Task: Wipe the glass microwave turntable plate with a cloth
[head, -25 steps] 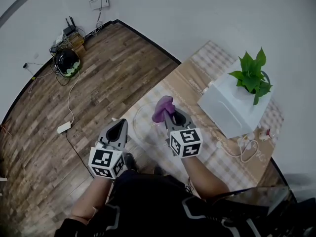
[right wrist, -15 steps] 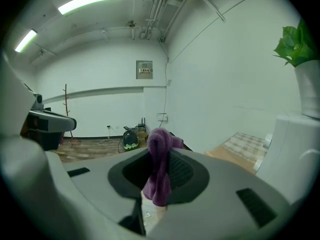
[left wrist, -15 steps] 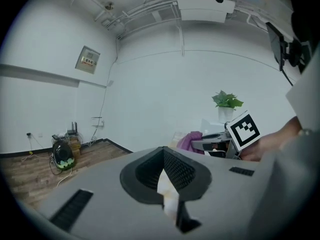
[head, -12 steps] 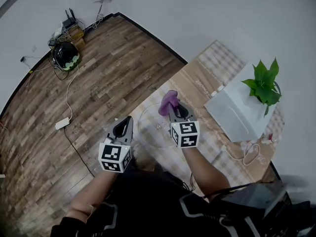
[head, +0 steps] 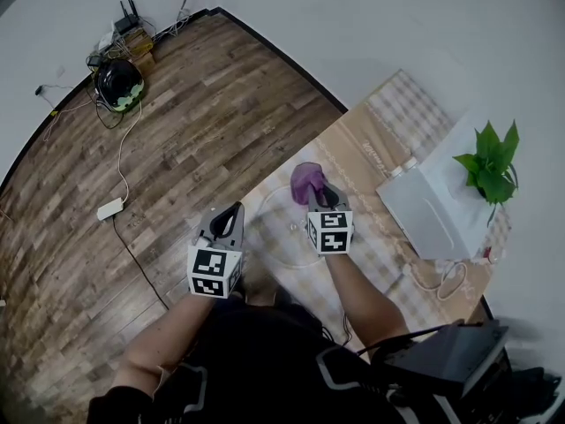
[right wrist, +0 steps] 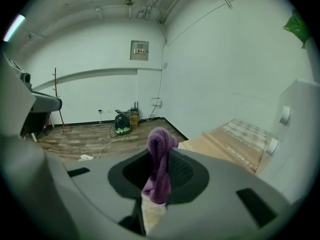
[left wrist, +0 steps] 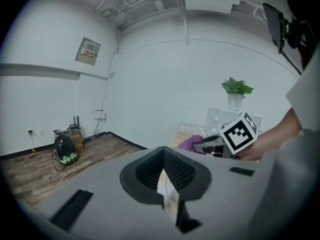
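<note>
- while the right gripper (head: 318, 198) is clamped on a purple cloth (head: 305, 180), the left gripper (head: 231, 214) has its jaws only a narrow slit apart, with nothing between them.
- the cloth bunches up past the right jaw tips, over the far rim of the plate (head: 275, 230). whether it touches the glass i cannot tell.
- the plate is a clear disc lying flat on the table (head: 371, 144), close to the table's near left edge.
- the left gripper is over that edge, just beside the plate's left rim, with open floor (head: 194, 122) to its left.
- beyond the plate the table runs bare toward the wall. to the right a white box (head: 428, 206) stands near the plate but apart from it.
- the right gripper view shows the cloth (right wrist: 160, 156) pinched upright between the pads. the head view shows only its bunched top.
- the left gripper view shows the slit of the left gripper (left wrist: 167, 190) and the right gripper's cube (left wrist: 239, 131). only the head view shows the plate clearly.
- a plant (head: 493, 159) stands on the box and a white cable (head: 441, 281) lies beside it.
- a power strip (head: 110, 208) and a black-green thing (head: 119, 82) sit on the floor, well apart from the table.
</note>
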A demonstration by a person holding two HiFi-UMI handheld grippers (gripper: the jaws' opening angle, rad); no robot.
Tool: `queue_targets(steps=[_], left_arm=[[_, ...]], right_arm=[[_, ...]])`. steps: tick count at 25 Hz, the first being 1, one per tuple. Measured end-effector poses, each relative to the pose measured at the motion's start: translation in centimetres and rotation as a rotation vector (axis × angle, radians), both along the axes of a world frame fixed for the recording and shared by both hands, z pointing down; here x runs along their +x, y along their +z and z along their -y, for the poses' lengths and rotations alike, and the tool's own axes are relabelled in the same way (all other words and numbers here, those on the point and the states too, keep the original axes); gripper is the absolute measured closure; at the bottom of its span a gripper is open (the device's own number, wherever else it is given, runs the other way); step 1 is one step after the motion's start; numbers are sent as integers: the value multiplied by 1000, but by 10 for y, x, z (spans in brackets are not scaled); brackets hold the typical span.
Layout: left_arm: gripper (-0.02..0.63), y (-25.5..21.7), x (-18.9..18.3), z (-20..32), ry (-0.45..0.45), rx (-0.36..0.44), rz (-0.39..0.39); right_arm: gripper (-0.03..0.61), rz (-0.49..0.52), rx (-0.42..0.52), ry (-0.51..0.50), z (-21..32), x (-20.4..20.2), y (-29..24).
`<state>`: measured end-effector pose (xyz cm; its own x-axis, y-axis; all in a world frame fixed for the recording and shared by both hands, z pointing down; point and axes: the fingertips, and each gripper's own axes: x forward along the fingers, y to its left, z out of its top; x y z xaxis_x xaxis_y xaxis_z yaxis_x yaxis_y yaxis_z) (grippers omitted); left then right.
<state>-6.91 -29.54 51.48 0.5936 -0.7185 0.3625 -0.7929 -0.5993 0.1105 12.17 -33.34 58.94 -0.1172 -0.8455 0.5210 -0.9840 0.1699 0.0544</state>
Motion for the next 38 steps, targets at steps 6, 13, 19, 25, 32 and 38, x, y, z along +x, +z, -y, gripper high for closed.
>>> queue_targets(steps=[6,13,19,25,32,38], left_arm=[[607,5,-12,3,-23,-23,-9],[607,9,-21,-4,-34,-55,-19],[607,9,-25,-11,-39,-54,-19],[607,6,-32,-18,-56,-52,-30],[607,3,-41,-28,-76,-43,-37],[607,-2,-51,-35,-100,-36,-43]], right_arm=[[508,-3,-113,-9,-3,-11,44],[508,30,-170,-58,-12,-39,64],[508,53,-204,-105,-18,-60,67],[508,90,-233,-140,-27,-83,69],[508,135,-258,-192,-40,-116,68],[508,173,-283,-234,-52,-142,67]])
